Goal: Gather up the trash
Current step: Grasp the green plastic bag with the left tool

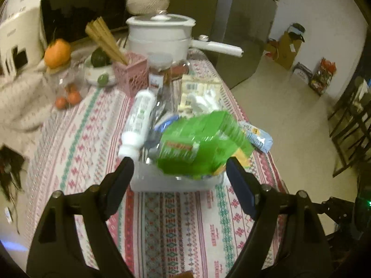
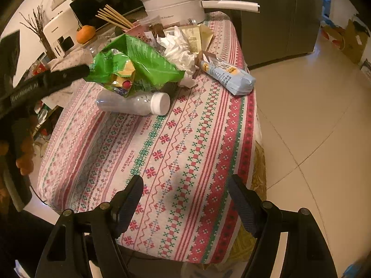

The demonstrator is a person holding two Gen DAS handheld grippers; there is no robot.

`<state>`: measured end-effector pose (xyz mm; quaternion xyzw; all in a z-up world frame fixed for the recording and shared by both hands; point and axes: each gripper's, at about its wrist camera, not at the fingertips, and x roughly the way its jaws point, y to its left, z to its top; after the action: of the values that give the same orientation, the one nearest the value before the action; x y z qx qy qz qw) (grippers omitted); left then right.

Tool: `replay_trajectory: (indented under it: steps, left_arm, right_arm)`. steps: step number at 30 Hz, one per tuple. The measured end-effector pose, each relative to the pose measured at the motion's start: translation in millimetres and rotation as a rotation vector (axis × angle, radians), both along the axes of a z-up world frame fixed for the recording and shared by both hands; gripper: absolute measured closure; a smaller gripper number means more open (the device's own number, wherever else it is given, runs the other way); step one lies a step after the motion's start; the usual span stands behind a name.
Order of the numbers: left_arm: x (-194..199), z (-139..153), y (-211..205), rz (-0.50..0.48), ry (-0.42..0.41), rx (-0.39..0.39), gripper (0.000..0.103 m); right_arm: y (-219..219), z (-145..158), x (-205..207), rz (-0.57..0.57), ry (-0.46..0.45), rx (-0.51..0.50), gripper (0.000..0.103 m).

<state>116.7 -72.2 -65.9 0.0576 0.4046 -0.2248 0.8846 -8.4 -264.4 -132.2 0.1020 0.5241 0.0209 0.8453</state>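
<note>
A crumpled green snack bag [image 1: 199, 143] tops a heap of rubbish on the patterned tablecloth [image 1: 76, 143]. My left gripper [image 1: 179, 162] stands open, its fingertips on either side of the bag's near end; the bag is blurred and no pad visibly presses it. A white printed bottle [image 1: 139, 120] leans at the bag's left, and a pale blurred thing lies crosswise beneath it. From the right wrist view, one of the left fingers [image 2: 76, 71] reaches the green bag [image 2: 139, 67]. A clear bottle [image 2: 132, 104] lies in front. My right gripper [image 2: 185, 180] hangs open and empty over the cloth.
A blue wrapper [image 2: 229, 76], crumpled tissue [image 2: 180, 51] and yellow packets [image 2: 197, 34] lie behind the bag. Further back stand a white pot [image 1: 160, 34], a pink basket of sticks [image 1: 131, 74] and an orange [image 1: 56, 51]. Right of the table is tiled floor [image 2: 313, 115].
</note>
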Motion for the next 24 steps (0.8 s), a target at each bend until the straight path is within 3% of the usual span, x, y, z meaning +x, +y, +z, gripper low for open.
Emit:
replay_trajectory:
  steps: [4, 7, 10, 13, 15, 17, 19, 20, 21, 24]
  left_arm:
    - [11.1, 20.2, -16.4, -0.062, -0.06, 0.06, 0.021]
    - [26.6, 26.4, -35.2, -0.136, -0.035, 0.124, 0.021]
    - [38.4, 25.1, -62.0, -0.23, -0.011, 0.253, 0.021]
    - [52.2, 19.0, -78.3, -0.282, 0.057, 0.339, 0.037]
    - [67.5, 11.8, -79.2, -0.273, 0.147, 0.353, 0.052]
    - [73.3, 5.8, -79.7, -0.275, 0.193, 0.359, 0.058]
    - [74.8, -0.1, -79.3, -0.286, 0.222, 0.377, 0.062]
    - [73.8, -1.1, -78.4, -0.285, 0.225, 0.382, 0.067]
    - [72.0, -1.6, -78.6, -0.282, 0.226, 0.384, 0.079]
    - [65.5, 0.4, -74.4, -0.271, 0.228, 0.364, 0.089]
  right_arm:
    - [-8.2, -1.2, -3.1, -0.019, 0.003, 0.022, 0.026]
    - [-15.9, -1.0, -6.4, -0.039, 0.003, 0.031, 0.026]
    - [-19.6, -1.3, -9.1, -0.046, 0.007, 0.025, 0.026]
    - [-20.1, -0.3, -10.3, -0.046, 0.007, 0.022, 0.026]
    - [-20.0, 0.7, -10.6, -0.044, 0.003, 0.021, 0.026]
    - [-19.8, 1.1, -10.6, -0.043, 0.001, 0.021, 0.026]
    - [-19.2, 1.3, -10.5, -0.04, -0.001, 0.021, 0.026]
    - [-18.8, 1.3, -10.3, -0.038, -0.001, 0.019, 0.026]
    - [-18.7, 1.3, -10.0, -0.037, -0.001, 0.019, 0.026]
    - [-18.5, 1.2, -8.7, -0.038, -0.002, 0.014, 0.026]
